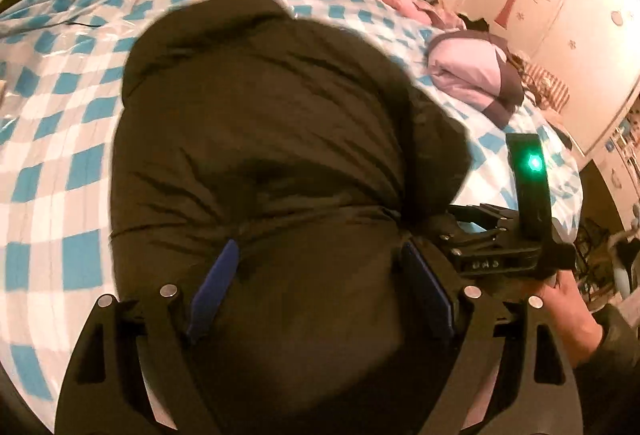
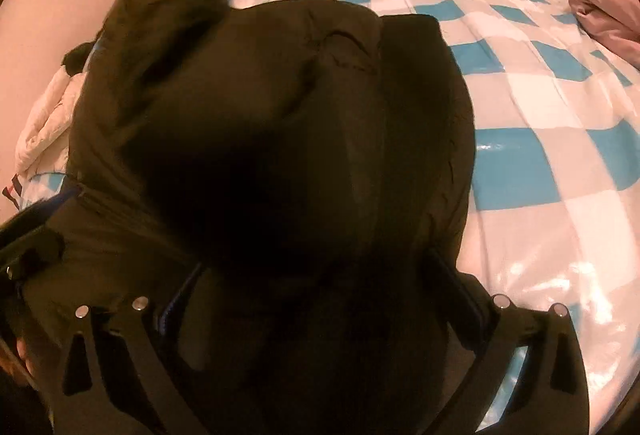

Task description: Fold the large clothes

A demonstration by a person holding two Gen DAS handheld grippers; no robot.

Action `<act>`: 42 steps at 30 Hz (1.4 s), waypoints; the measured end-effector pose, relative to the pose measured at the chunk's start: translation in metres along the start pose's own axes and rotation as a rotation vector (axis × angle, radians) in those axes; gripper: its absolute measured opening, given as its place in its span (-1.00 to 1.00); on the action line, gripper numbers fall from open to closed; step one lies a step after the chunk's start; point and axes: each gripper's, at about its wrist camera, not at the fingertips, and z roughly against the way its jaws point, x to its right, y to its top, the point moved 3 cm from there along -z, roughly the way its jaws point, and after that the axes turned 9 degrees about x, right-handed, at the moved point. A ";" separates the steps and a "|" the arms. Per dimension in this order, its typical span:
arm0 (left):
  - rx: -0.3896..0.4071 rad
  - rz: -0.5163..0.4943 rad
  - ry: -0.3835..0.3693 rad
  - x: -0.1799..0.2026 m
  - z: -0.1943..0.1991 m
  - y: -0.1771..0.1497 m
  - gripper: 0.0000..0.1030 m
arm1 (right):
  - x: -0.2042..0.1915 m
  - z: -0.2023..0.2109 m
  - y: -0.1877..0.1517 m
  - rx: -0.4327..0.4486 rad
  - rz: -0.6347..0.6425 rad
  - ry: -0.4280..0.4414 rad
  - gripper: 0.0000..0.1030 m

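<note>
Left wrist view: a big dark puffy jacket (image 1: pixel 260 139) lies bunched on a bed with a blue and white checked cover (image 1: pixel 60 107).
Right wrist view: the same jacket fills the middle, with the checked cover off to the right.
Where the jacket is: on the bed, near the front edge, folded over into a thick lump.
Step now: it looks like the jacket is being folded or pressed into a neat bundle.
Next move: the bundle likely needs pushing flat, or one more fold, so both sides must move together.
Left hand-held gripper (image 1: pixel 320 287): its jaws stand wide. The thick jacket sits between the blue pads (image 1: pixel 216 287) and seems to be squeezed by them, so it looks like a wide grip on the jacket.
Right hand-held gripper (image 2: pixel 320 299): its jaws also stand wide around the jacket. It is too dark to see if the pads press on it, so I cannot tell.
Other things: a pink folded cloth (image 1: pixel 468 71) lies further back on the bed.
</note>
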 end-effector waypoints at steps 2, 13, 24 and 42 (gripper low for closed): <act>0.023 -0.059 0.007 0.012 0.014 -0.001 0.55 | -0.002 0.021 0.007 0.033 0.015 -0.005 0.89; 0.005 -0.158 0.043 0.019 0.008 -0.024 0.56 | -0.003 0.005 0.071 0.119 0.041 -0.060 0.89; 0.004 -0.225 0.118 0.029 0.027 -0.030 0.56 | 0.004 0.054 0.050 0.138 -0.030 0.073 0.89; -0.016 -0.325 0.242 0.047 0.049 -0.055 0.56 | -0.015 0.065 -0.025 0.036 0.027 0.067 0.89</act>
